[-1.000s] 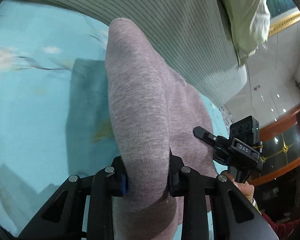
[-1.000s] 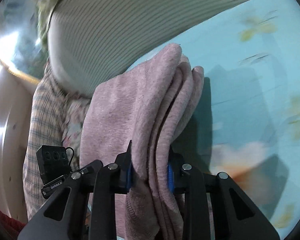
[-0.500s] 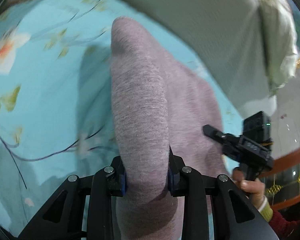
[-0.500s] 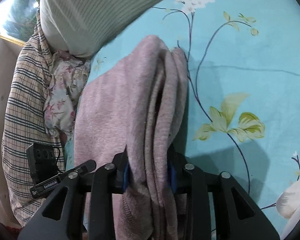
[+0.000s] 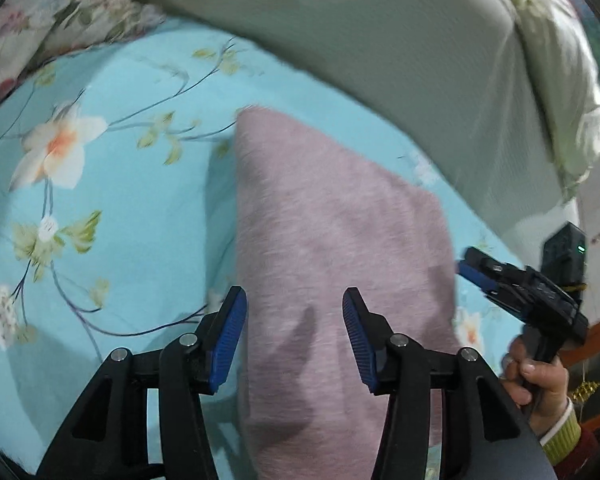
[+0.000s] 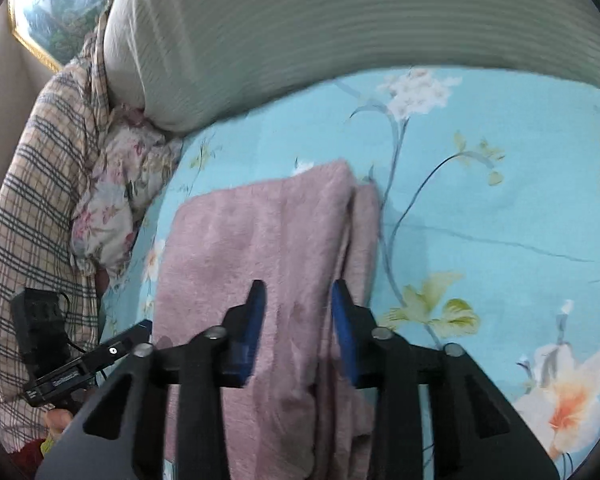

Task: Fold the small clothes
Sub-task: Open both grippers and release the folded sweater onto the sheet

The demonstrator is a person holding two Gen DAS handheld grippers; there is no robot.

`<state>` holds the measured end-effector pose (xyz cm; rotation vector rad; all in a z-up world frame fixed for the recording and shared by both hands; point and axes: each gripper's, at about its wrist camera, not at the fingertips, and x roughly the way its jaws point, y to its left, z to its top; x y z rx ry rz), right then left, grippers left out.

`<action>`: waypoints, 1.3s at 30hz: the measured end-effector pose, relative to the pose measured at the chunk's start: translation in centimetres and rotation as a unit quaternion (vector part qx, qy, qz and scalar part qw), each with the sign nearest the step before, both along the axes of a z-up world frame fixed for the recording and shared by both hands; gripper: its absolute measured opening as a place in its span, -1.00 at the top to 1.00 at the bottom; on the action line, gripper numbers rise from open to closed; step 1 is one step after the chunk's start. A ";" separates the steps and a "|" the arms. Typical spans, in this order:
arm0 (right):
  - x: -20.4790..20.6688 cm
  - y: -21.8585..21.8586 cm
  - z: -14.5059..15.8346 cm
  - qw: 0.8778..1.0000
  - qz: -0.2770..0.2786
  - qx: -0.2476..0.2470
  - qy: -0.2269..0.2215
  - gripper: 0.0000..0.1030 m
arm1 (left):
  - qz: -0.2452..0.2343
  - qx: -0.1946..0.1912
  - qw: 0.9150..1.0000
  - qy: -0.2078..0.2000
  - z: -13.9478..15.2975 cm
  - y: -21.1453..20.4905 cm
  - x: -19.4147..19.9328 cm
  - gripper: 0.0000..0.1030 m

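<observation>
2 hand-held grippers, mine, sit over the folded pink garment (image 5: 332, 240), which lies flat on the bed's turquoise floral sheet (image 5: 112, 208). My left hand-held gripper (image 5: 294, 328) has just been opening; its jaws stand spread, clear of the cloth between them. My right hand-held gripper (image 6: 296, 316) straddles the garment's stacked right edge, pads slack, having just eased in a little. I judge the fold done and the release under way; next I lift both away without dragging layers. Striped bedding (image 6: 340, 32) is heaped at the far side, a plaid cloth (image 6: 32, 184) left.
</observation>
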<state>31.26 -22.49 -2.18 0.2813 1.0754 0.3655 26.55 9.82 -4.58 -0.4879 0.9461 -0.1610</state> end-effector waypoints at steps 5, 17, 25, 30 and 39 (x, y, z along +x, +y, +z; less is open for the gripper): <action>0.6 0.4 -2.0 1.000 0.003 0.000 0.029 0.71 | -0.036 -0.010 0.999 -0.017 0.7 -2.6 0.4 0.28; 2.8 -1.6 -2.8 0.998 -0.005 -0.047 0.031 0.84 | -0.086 -0.003 0.996 0.012 -1.6 -6.4 2.1 0.38; 2.4 -2.4 -1.9 0.998 -0.028 -0.052 0.035 0.80 | -0.098 0.008 0.995 0.030 -3.4 -7.2 3.3 0.36; 1.9 -1.4 1.5 0.999 -0.030 -0.019 -0.011 0.80 | -0.090 0.009 0.996 0.013 -1.1 -6.6 3.4 0.36; 5.3 1.0 -3.4 0.998 -0.025 -0.043 0.034 0.96 | -0.018 -0.023 1.000 0.003 -1.0 -3.3 8.5 0.40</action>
